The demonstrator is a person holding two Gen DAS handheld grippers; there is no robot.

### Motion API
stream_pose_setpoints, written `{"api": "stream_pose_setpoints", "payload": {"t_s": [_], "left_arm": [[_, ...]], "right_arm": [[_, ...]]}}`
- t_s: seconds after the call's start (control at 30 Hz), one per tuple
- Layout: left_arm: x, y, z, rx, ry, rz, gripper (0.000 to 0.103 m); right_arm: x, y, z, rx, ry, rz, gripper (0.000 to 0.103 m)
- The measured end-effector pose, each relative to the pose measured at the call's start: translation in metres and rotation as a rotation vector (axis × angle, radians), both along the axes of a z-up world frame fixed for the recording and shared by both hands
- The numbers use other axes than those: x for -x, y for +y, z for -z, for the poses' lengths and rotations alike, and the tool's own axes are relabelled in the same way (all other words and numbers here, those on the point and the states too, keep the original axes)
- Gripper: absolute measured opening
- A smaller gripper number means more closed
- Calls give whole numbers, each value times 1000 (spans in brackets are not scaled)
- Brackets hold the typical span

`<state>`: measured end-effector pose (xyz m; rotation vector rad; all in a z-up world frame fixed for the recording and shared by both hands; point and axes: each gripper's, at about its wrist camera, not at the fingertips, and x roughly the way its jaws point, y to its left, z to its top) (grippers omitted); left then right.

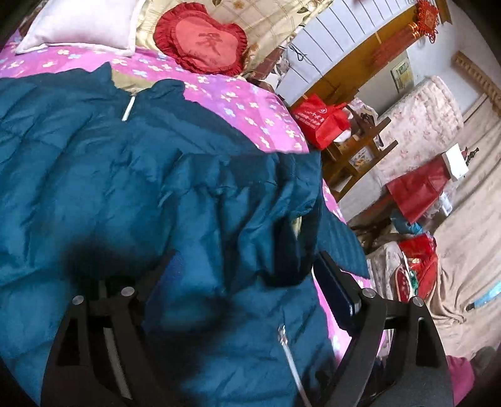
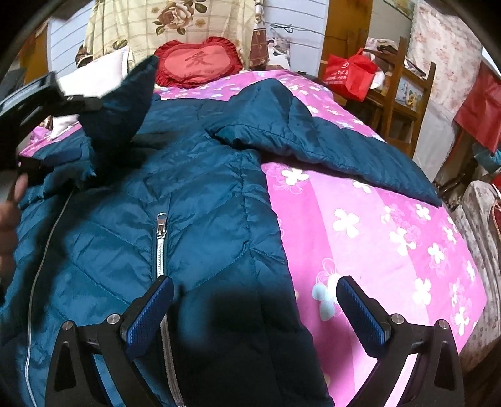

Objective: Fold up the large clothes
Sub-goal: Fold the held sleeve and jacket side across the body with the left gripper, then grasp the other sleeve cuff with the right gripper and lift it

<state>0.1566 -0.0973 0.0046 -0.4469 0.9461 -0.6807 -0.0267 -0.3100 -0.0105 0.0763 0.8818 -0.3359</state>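
Note:
A teal quilted jacket lies spread on a pink flowered bedsheet. One sleeve stretches out to the right over the sheet. The other sleeve is laid across the jacket body. My left gripper stands open over that sleeve, which runs between the fingers without being pinched. In the right wrist view the left gripper shows at the upper left beside the raised sleeve end. My right gripper hangs open over the jacket's lower edge, beside a pocket zip.
A red heart cushion and a white pillow lie at the head of the bed. A wooden chair with a red bag stands past the bed's right edge. A person's hand shows at the left.

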Motion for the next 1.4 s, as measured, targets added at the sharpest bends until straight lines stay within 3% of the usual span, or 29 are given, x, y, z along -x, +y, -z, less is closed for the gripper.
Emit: {"api": "stream_pose_setpoints", "payload": {"t_s": [0.13, 0.27, 0.47, 0.57, 0.67, 0.8, 0.87, 0.97, 1.03, 1.17, 1.4], "left_arm": [[11, 35, -1, -6, -19, -47, 85], [19, 91, -1, -77, -74, -158, 85], [33, 197, 12, -195, -109, -506, 85], [33, 224, 29, -224, -82, -608, 85], [26, 230, 42, -317, -59, -633, 85], [10, 227, 43, -318, -60, -644, 85], [2, 223, 42, -317, -69, -631, 85], [-8, 213, 45, -365, -71, -580, 85], [-20, 208, 59, -429, -25, -545, 85], [-20, 207, 66, -447, -13, -527, 86], [-18, 200, 69, -470, -7, -492, 95]], "right_arm": [[1, -6, -3, -13, -23, 29, 103], [3, -10, -11, -39, -76, 56, 103], [-22, 11, -33, -78, -200, 27, 103], [-58, 36, -45, -99, -228, -30, 103], [-98, 69, -48, -82, -228, -107, 103], [-140, 95, -31, -50, -195, -205, 103], [-157, 89, -11, -118, -149, -218, 103], [-183, 69, 21, -207, -4, -193, 103], [-183, 63, 25, -218, -14, -191, 103], [-182, 70, 27, -179, -1, -206, 103], [-174, 64, 27, -206, -27, -220, 103]]}}
